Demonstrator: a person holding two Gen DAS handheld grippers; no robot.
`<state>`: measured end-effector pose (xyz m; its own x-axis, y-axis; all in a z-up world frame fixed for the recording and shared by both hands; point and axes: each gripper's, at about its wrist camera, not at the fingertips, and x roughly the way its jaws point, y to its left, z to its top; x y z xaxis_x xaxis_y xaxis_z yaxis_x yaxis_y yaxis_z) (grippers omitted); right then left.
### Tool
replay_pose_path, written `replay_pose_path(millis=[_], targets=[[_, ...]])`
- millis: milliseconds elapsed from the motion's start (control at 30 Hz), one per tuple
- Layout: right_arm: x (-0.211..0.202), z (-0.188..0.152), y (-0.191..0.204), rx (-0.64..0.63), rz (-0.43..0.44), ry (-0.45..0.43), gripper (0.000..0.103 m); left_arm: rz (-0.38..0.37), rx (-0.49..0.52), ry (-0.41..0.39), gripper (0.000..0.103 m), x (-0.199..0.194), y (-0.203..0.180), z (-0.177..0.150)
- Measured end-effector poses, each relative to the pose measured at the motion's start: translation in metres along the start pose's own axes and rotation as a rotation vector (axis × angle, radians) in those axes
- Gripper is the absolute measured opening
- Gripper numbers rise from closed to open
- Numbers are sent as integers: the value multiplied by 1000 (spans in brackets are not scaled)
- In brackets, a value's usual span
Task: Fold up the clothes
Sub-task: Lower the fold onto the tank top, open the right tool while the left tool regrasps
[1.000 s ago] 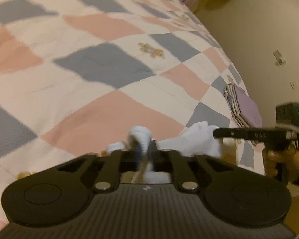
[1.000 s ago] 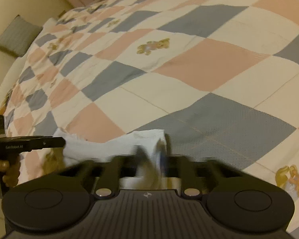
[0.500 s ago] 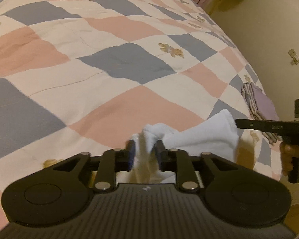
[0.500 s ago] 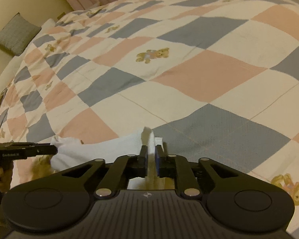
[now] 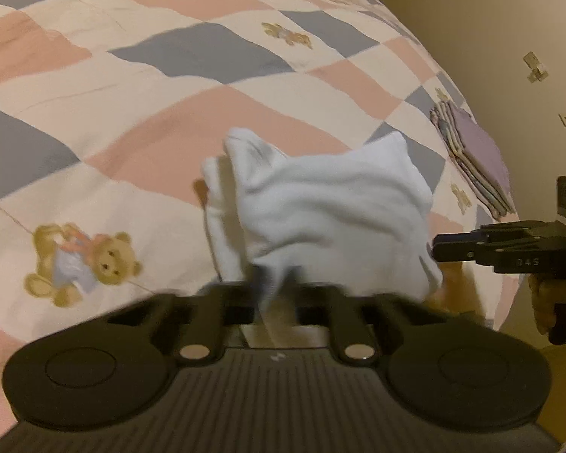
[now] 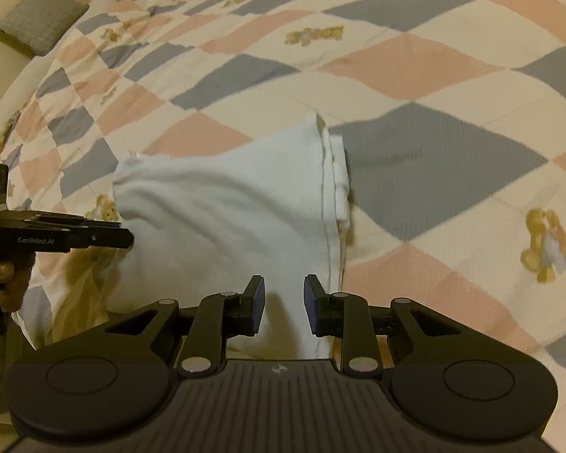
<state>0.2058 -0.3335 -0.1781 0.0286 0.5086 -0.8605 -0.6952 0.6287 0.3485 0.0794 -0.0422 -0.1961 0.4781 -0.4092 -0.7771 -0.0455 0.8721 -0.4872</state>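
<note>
We see the white garment [image 6: 226,222] bunched on the checked quilt [image 6: 415,60] near the bed's edge. Right gripper [image 6: 281,304] has its fingers spread, cloth lying between them but not pinched. Left gripper [image 5: 273,294] is blurred, so we cannot tell its state; the cloth lies right at its tips. Folded stack [image 5: 471,158] sits further along the edge.

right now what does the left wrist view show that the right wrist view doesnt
Only the left wrist view shows the stack of folded clothes near the bed's edge and wall fittings. Only the right wrist view shows the grey cushion and the right gripper with its fingers apart around the white garment. Both share the garment, the checked teddy-bear quilt, and the opposite gripper entering from the side.
</note>
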Motion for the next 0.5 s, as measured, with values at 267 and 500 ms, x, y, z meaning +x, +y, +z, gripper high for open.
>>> replay_pose_path(millis=[267, 500], targets=[[2, -10, -7, -34, -16, 13, 29, -5, -55, -29, 0, -20, 7, -21], [7, -16, -8, -62, -22, 26, 34, -39, -35, 2, 12, -7, 2, -26]])
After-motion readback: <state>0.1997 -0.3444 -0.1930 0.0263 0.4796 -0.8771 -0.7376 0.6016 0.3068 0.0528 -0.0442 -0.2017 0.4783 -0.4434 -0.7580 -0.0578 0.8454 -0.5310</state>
